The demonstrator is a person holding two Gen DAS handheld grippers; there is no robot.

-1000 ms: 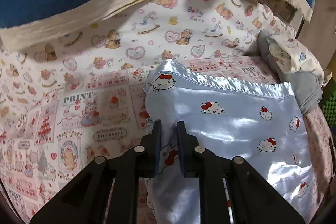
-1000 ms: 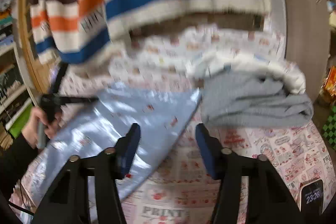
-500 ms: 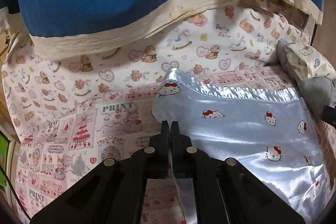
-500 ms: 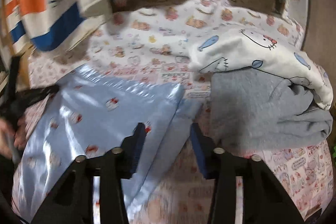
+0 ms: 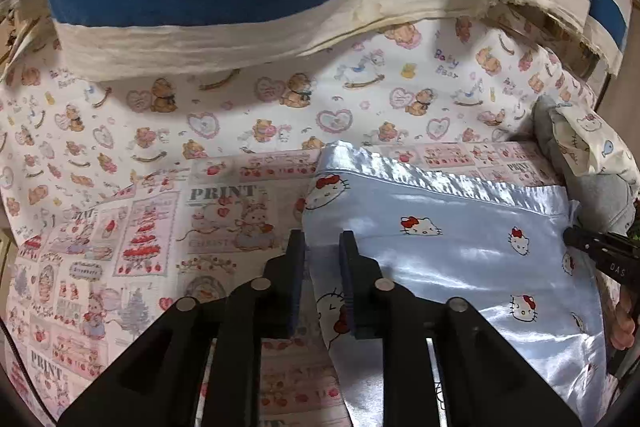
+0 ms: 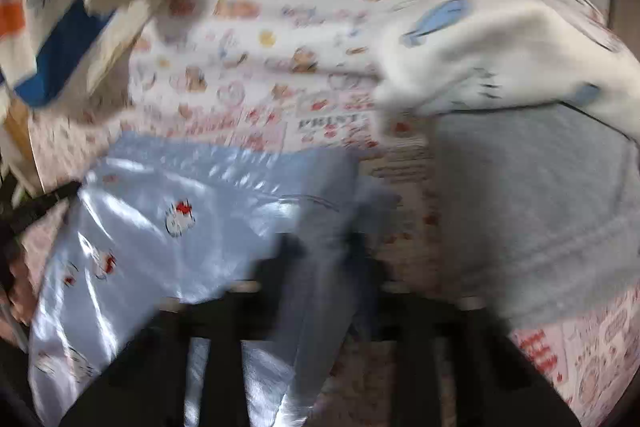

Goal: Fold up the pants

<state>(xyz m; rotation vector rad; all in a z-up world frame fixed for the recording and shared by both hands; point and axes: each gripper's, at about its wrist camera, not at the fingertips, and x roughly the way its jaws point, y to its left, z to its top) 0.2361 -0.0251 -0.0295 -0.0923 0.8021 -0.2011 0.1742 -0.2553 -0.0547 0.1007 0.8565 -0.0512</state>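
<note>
The light-blue satin pants (image 5: 460, 267) lie flat on the printed bedsheet (image 5: 160, 227), just beside a grey folded garment (image 6: 540, 219). The left claw (image 5: 322, 251) has just been opening to a narrow gap, with the pants' left edge between its pads but not pinched. The right claw (image 6: 324, 247), blurred, has just been closing and now stands narrow around the pants' right edge; I cannot tell whether it pinches the cloth.

Pants (image 5: 460, 259) on bedsheet (image 5: 160, 227), folded pile (image 6: 540, 219) right (touching unclear)
</note>
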